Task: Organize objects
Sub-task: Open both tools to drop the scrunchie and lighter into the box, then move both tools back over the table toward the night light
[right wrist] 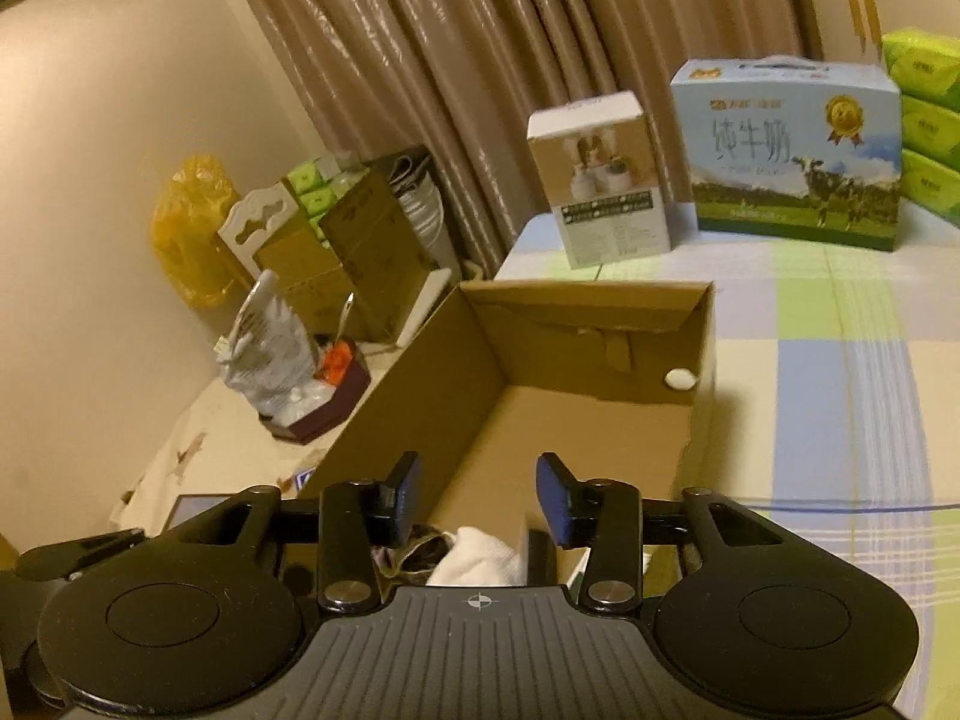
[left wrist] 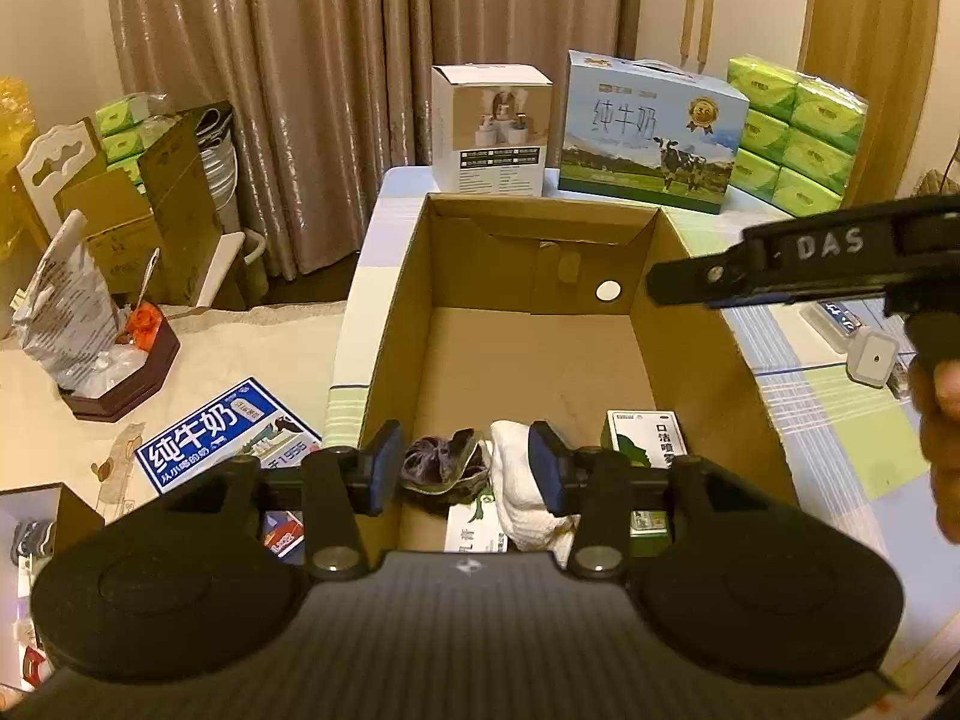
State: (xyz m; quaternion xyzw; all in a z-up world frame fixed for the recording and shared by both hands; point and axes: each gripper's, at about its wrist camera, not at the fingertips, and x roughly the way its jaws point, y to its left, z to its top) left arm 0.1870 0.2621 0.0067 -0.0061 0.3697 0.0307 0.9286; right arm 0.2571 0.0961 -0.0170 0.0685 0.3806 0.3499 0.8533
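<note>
Left wrist view: left gripper (left wrist: pixel 465 468) jaws stand apart, empty, above a dark scrunchie (left wrist: pixel 441 462) and white cloth (left wrist: pixel 528 498) inside the cardboard box (left wrist: pixel 396 324). Right gripper (right wrist: pixel 478 495) jaws parted too — gripping nothing.

I am counting one open cardboard box (left wrist: pixel 540 354) on the bed. Lying inside it at its near end I am seeing one dark scrunchie (left wrist: pixel 443 463), one white cloth (left wrist: pixel 523 480) and two small green-and-white cartons (left wrist: pixel 645 438). Standing along the bed's far edge are one white carton (left wrist: pixel 489 126), one blue milk case (left wrist: pixel 651 126) and one stack of green tissue packs (left wrist: pixel 798 132), six showing.
</note>
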